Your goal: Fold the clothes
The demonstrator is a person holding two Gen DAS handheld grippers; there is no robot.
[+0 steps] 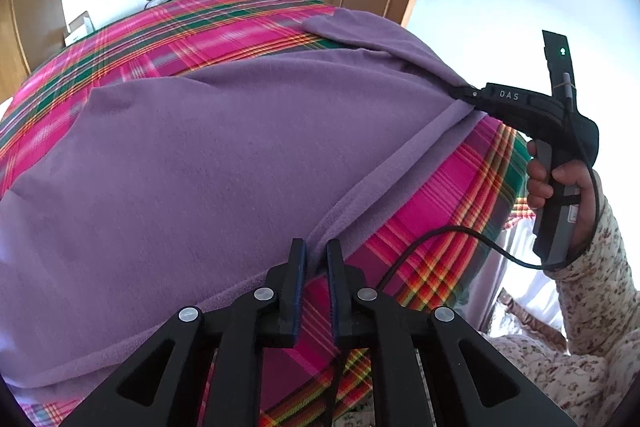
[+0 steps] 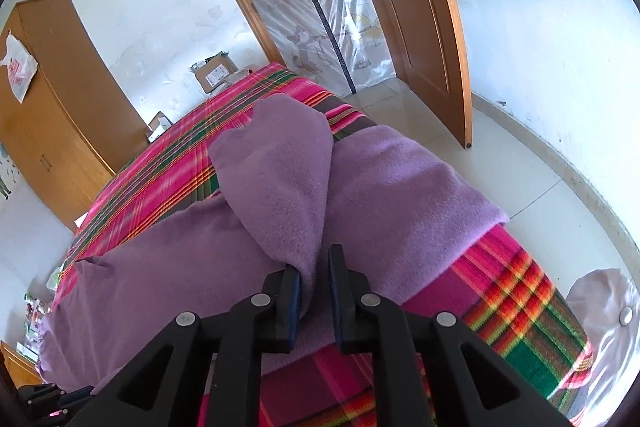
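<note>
Both grippers, left (image 1: 317, 251) and right (image 2: 316, 263), pinch the fleece (image 1: 200, 155) hem with narrowed fingers as it lies spread on the plaid bed (image 1: 168, 23), likely mid-fold, which calls for carrying both corners across together.

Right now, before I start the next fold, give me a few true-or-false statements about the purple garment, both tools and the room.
1. The purple garment lies on a plaid bedcover. True.
2. The left tool is wide open and clear of the cloth. False: its fingers are close together on the garment's hem.
3. The right tool grips the garment's edge, farther along the same hem. True.
4. The wooden door is shut. False: it stands open, showing floor tiles beside it.
5. A cardboard box sits beyond the far end of the bed. True.
6. The garment is already folded into a small square. False: it is spread wide, one sleeve flipped over.
</note>
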